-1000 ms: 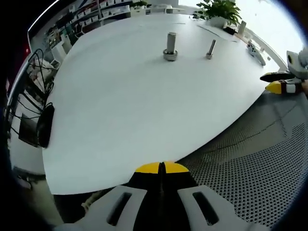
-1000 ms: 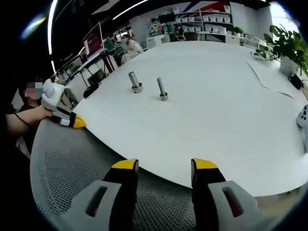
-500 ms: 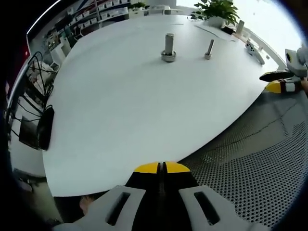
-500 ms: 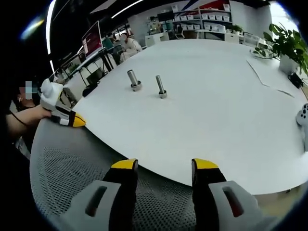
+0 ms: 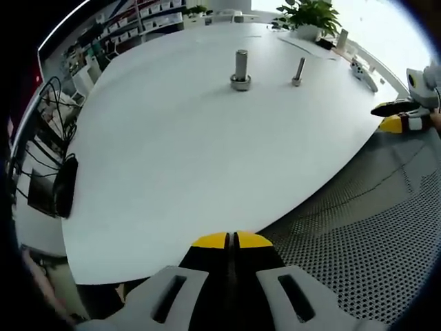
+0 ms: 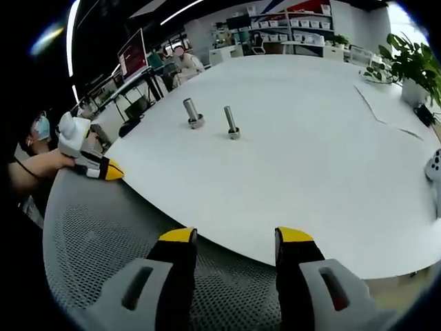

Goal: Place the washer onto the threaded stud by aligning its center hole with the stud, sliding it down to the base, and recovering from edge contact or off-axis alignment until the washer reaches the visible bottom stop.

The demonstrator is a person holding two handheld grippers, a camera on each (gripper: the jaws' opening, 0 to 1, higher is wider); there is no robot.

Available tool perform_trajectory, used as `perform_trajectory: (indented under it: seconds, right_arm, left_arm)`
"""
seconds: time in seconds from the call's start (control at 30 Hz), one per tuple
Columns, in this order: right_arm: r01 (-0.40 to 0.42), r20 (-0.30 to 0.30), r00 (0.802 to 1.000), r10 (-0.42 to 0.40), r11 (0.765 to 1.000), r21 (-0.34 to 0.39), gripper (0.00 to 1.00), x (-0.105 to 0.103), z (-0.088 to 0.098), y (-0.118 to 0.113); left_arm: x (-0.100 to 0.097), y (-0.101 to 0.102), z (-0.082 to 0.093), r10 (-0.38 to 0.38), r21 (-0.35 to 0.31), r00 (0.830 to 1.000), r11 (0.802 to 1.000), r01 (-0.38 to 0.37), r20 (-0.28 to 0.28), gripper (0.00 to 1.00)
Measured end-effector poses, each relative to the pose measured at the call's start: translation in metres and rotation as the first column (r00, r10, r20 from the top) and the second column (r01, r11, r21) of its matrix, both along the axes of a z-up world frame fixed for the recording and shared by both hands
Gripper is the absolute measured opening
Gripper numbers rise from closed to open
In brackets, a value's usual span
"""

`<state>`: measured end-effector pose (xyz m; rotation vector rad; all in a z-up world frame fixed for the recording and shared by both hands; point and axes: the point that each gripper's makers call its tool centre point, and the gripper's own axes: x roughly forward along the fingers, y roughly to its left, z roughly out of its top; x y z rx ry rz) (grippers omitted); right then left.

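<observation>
My left tongs (image 5: 232, 239) are closed and empty, my right tongs (image 6: 236, 236) wide open; both sit well short of the stud (image 6: 231, 122), so next I must find the washer.

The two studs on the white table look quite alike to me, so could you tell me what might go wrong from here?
1. The thick stud and the thin stud stand close together, so the washer could be taken to the wrong one.
2. Both stand far from the right tool and the left tool; a long reach invites off-axis contact.
3. The left tool is shut and I cannot see a washer anywhere.
</observation>
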<state>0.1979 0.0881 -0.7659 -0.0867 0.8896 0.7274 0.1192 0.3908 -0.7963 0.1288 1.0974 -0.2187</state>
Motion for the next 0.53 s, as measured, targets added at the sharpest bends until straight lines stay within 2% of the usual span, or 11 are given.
perform_trajectory:
  seconds: [0.53]
  right_arm:
    - [-0.026, -0.001, 1.000, 0.026, 1.000, -0.009, 0.47, -0.0016, -0.0011, 0.0015]
  left_arm:
    - [0.0000, 0.0006, -0.0002, 0.021, -0.005, 1.000, 1.000, -0.021, -0.001, 0.00]
